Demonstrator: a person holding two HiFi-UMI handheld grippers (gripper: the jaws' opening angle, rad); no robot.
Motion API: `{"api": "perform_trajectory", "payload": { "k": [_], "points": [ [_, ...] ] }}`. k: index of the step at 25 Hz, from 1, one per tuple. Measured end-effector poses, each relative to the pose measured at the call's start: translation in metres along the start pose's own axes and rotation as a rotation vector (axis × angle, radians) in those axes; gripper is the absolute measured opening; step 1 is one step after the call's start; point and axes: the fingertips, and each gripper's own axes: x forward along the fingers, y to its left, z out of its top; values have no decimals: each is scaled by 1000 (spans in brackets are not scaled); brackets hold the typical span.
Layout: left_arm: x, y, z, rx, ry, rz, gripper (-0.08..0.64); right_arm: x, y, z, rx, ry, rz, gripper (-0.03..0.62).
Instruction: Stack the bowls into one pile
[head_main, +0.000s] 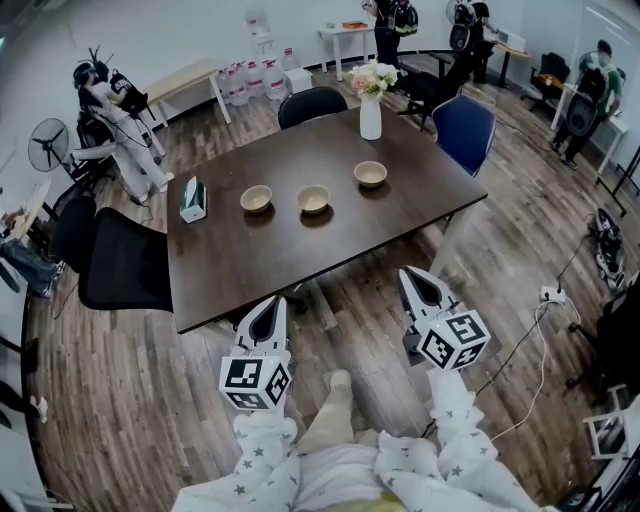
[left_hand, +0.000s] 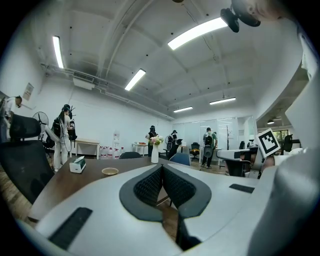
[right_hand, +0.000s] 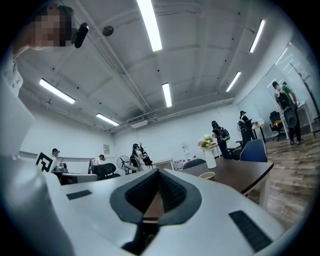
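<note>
Bright, even light comes from long ceiling strip lights (right_hand: 149, 25), glaring white in both gripper views. Fisheye distortion bends the room's straight lines toward dark, vignetted corners. The bowls (head_main: 313, 199) throw soft, short shadows on the dark surface (head_main: 250, 260).

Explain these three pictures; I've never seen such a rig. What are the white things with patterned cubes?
No robot here: a person holds a tool in each hand, the left hand-held gripper and the right hand-held gripper; the cubes are part of them. The wide picture comes from a camera on the person's head, looking down. The other two come from cameras riding on each gripper, looking along its jaws. Both are shut, empty. On the dark table stand the left bowl, middle bowl and right bowl, apart, a tissue box and a vase of flowers.
</note>
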Motion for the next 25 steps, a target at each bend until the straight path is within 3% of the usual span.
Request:
{"api": "perform_trajectory", "payload": {
  "k": [18,25],
  "points": [
    [151,82,20,-48,6,-100,26,140,-57,1,11,20,-93,21],
    [186,77,12,-65,29,-167,25,151,-80,-5,37,25,-157,21]
  ]
}}
